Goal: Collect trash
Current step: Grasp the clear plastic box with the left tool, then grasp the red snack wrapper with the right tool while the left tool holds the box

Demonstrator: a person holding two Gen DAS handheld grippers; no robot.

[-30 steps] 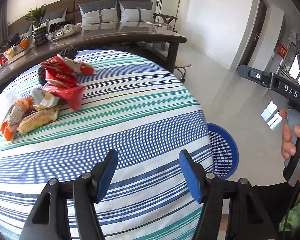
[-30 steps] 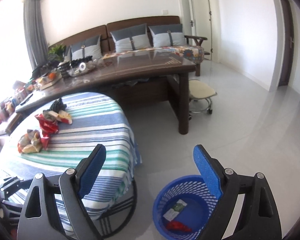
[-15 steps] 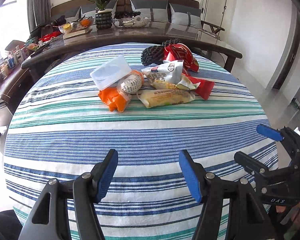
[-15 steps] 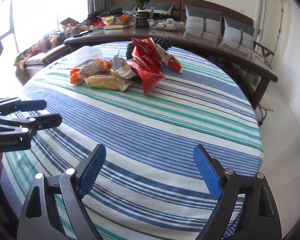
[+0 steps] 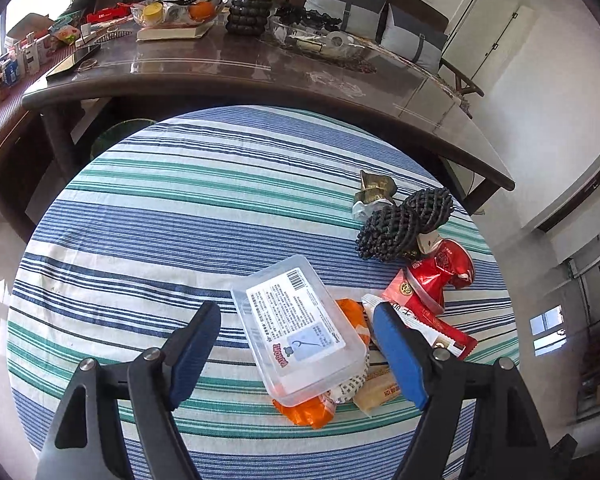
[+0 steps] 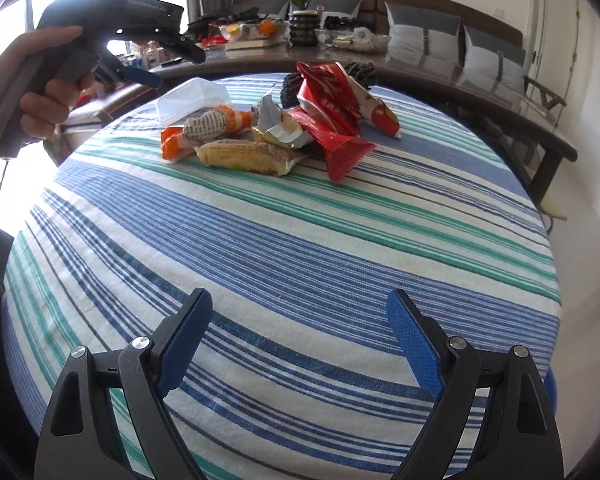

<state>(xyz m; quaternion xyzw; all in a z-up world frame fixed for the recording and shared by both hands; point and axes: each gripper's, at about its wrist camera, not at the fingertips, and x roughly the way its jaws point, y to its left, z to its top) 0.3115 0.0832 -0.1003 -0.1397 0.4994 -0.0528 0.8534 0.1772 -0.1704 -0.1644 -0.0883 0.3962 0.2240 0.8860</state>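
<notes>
Left gripper (image 5: pixel 296 346) jaws spread wide, hovering over clear plastic box (image 5: pixel 300 324), box sits between the fingers, contact unclear. Box lies tilted on top of orange wrapper (image 5: pixel 308 414) and patterned packet, at left edge of trash pile on striped tablecloth (image 5: pixel 160 220). Further right: yellow snack bar (image 6: pixel 246 156), red wrappers (image 6: pixel 332 120), black knobbly object (image 5: pixel 404 220) behind. Right gripper (image 6: pixel 298 344) jaws spread wide, empty, well short of the pile over bare cloth.

Trash pile (image 6: pixel 276 128) on striped tbl (image 6: pixel 300 248)
</notes>
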